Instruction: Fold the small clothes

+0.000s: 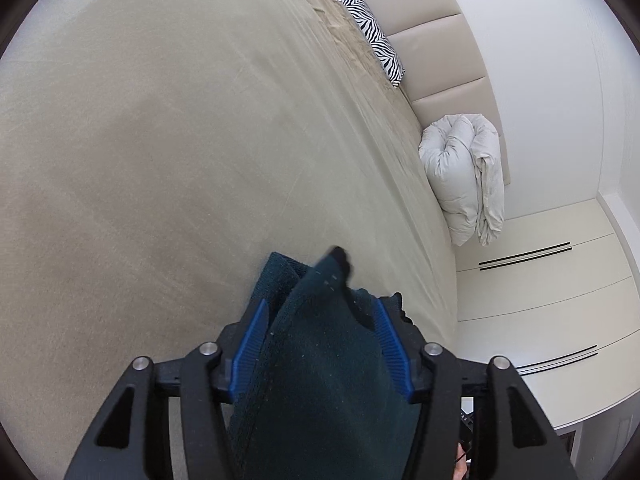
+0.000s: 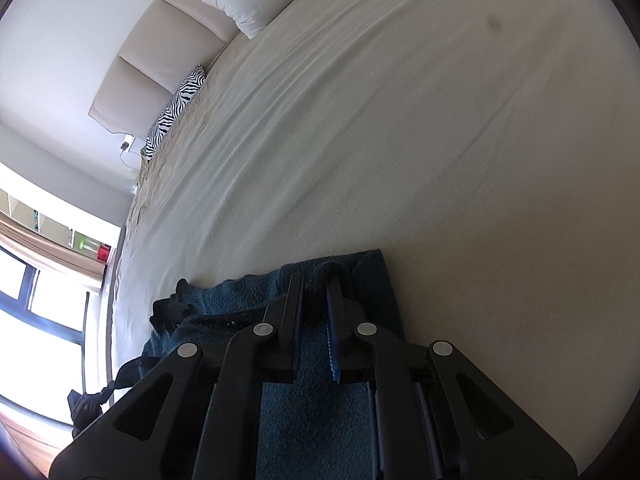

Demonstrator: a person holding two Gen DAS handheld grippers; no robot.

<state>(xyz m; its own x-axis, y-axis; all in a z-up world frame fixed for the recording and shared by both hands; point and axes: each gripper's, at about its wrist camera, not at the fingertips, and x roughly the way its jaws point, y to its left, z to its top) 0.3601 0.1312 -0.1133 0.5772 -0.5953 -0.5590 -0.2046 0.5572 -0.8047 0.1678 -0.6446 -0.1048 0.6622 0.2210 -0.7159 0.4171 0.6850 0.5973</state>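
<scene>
The dark teal cloth is lying on the bed, low in both frames. The left gripper is standing released around a raised fold — the right gripper is pinching an edge. Soft, light, floppy terry; corners are looking best to grasp.

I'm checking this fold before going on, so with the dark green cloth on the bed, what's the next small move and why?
Probably draw the left claw back off the dark green cloth. Its pads stand apart with the cloth loose between them, so that corner looks released onto the bed sheet. The right claw looks nearly closed on a fold of the cloth, so it would likely let go next.
</scene>
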